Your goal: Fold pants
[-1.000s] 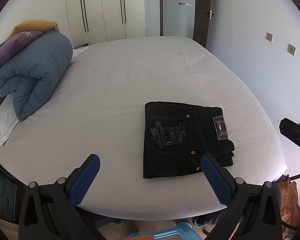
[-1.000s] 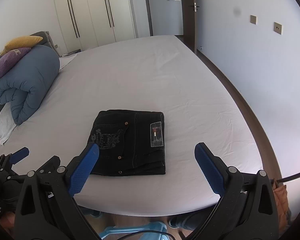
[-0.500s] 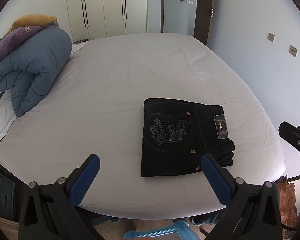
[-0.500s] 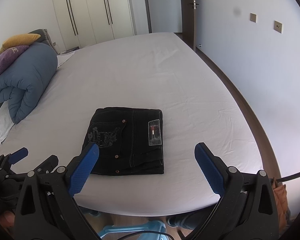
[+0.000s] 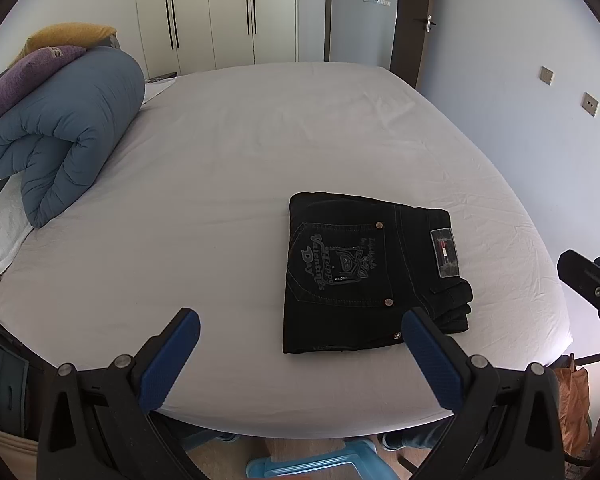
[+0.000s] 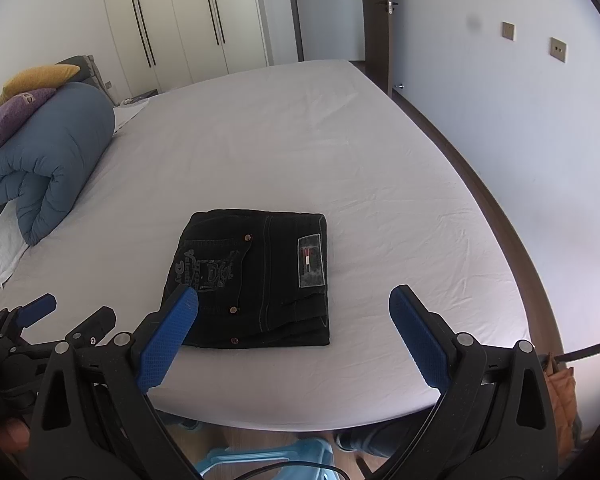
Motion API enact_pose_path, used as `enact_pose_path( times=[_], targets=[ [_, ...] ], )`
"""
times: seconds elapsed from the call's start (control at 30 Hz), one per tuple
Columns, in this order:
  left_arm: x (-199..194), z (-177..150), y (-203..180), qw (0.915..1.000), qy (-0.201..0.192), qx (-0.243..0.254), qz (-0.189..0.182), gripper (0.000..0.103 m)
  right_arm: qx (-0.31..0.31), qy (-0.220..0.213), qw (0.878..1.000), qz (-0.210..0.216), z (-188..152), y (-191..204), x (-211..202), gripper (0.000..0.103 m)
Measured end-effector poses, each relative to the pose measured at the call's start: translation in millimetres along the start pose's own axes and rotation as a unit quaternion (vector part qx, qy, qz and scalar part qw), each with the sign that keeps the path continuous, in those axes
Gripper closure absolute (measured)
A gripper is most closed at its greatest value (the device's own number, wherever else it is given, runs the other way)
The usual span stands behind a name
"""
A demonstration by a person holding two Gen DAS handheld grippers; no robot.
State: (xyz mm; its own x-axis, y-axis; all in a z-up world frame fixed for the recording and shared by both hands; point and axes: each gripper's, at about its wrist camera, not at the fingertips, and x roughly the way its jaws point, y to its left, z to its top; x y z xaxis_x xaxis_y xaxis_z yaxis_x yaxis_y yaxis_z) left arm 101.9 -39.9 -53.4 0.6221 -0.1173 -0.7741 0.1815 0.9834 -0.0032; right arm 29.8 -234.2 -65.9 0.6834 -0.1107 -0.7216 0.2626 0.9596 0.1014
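- Pants (image 5: 369, 274) lie folded into a compact black rectangle near the front edge of the bed (image 5: 260, 152), a little toward its right side, back pocket facing up.
- Left claw (image 5: 300, 354) hangs just off the front edge of the bed with its blue pads spread wide, holding nothing; its right pad overlaps the near corner of the pants in the view, though contact cannot be told.
- Right claw (image 6: 294, 334) is likewise wide open and empty, held before the pants, apart from them.
- Judged from how the pants lie, the folding looks finished or nearly so.
- What could go wrong: the stacked layers at the near right corner sit a little uneven, so a brush from a pad there could drag the top layer and spring the fold open. The bundle is close to the mattress edge, so a push toward the front could tip it off.
- Writing: the pocket embroidery reads "Happy Valentine's Day" in grey script; smaller words beside it are too fine to read.
- A patch (image 6: 311, 256) at the waistband carries a small red, white and dark stripe mark; no brand name is legible.
- Farther off, a rolled blue duvet (image 5: 64, 128) with pillows sits at the left, well apart from the pants; wardrobe doors (image 5: 228, 12) stand behind.
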Motion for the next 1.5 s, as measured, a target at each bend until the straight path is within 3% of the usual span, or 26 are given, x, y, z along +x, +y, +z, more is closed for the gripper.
enact_pose_path(
  times=[1.5],
  targets=[
    [2.8,-5.5,-1.6,0.9999,0.009,-0.004,-0.008,0.000,-0.002,0.005,1.000,0.000,-5.8,2.5,-0.3,0.005]
  ],
)
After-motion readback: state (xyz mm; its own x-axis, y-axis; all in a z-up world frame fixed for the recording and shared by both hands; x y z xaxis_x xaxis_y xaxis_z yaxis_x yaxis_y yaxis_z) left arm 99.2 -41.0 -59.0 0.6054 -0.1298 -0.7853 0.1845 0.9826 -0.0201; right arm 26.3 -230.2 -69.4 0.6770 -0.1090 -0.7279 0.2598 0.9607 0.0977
